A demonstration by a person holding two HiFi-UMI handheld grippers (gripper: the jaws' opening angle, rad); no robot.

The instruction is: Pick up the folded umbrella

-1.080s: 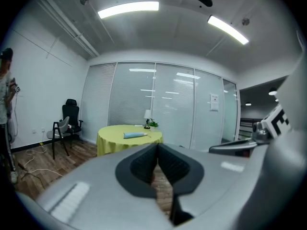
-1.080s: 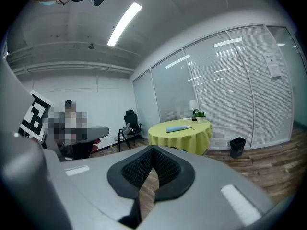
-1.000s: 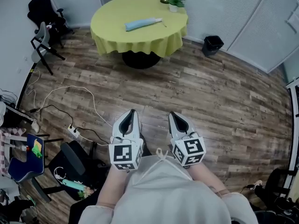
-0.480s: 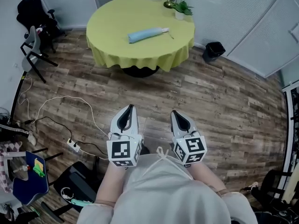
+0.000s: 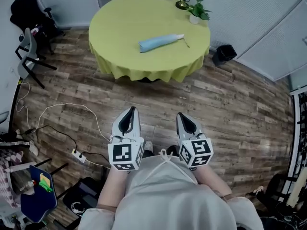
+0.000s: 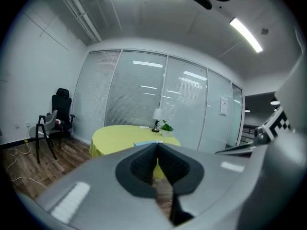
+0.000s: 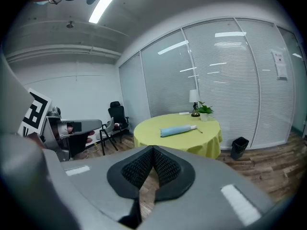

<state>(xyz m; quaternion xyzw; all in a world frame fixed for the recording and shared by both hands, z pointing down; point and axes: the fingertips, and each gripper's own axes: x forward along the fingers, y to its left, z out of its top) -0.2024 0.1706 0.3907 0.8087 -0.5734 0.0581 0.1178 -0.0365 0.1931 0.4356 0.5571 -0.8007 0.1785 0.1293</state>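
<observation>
The left gripper (image 5: 130, 112) has its jaws pressed together with nothing between them, and the right gripper (image 5: 183, 116) beside it is likewise closed and empty – in each gripper view the ribbed pads (image 6: 144, 163) meet at the tips over bare floor. Both are held level with each other in front of the person's pale sweatshirt (image 5: 168, 195), pointing toward the round table (image 5: 120, 30) but well short of its near edge. The folded umbrella (image 5: 160, 41), light blue, lies flat on the table's yellow-green cloth, a little off centre toward the side where a small potted plant (image 5: 198, 9) and a lamp base (image 5: 182, 4) stand at the table's far rim – its pale handle end points that way. A black bin (image 5: 224, 54) sits on the wood floor (image 5: 230, 109) just off the table's right side, black chairs (image 5: 26, 56) stand off its left side, and a white cable with a power strip (image 5: 77, 155) trails on the floor on the table's near left
</observation>
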